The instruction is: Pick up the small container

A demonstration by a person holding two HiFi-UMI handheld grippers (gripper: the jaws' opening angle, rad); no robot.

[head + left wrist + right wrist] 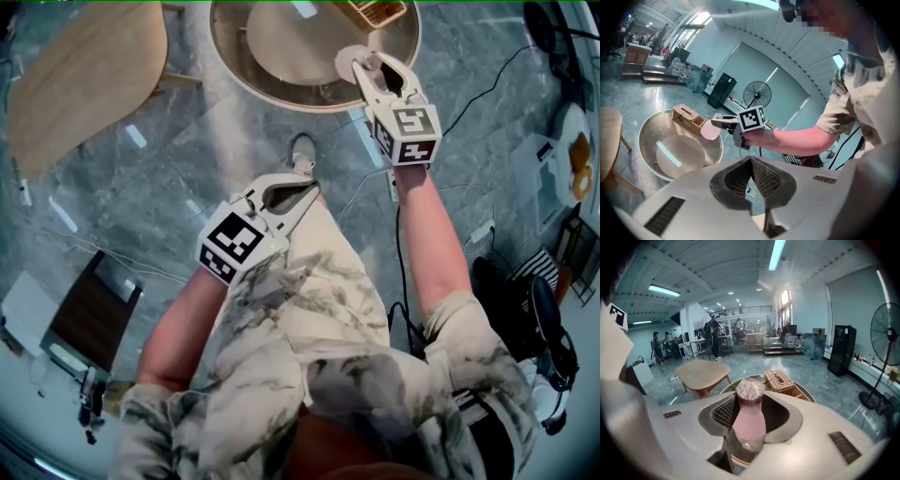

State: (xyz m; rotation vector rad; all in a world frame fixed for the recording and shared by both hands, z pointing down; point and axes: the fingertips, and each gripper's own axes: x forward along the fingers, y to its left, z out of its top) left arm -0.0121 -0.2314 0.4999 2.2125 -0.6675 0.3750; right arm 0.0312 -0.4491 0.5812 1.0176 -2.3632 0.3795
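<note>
The small container is a pink bottle (749,423) with a crinkled foil cap, standing upright between the jaws of my right gripper (750,416), which is shut on its body. In the head view the right gripper (367,67) holds the container (351,60) over the near edge of the round table (281,66). The left gripper view shows the same pink container (711,130) lifted above the table. My left gripper (309,187) hangs lower, over the person's thigh, with its jaws (751,164) shut and nothing between them.
A wicker basket (375,11) sits on the round table's far side. A pale wooden table (84,70) stands to the left on the grey marble floor. Cables (487,84) run along the floor at right. A standing fan (886,348) is at far right.
</note>
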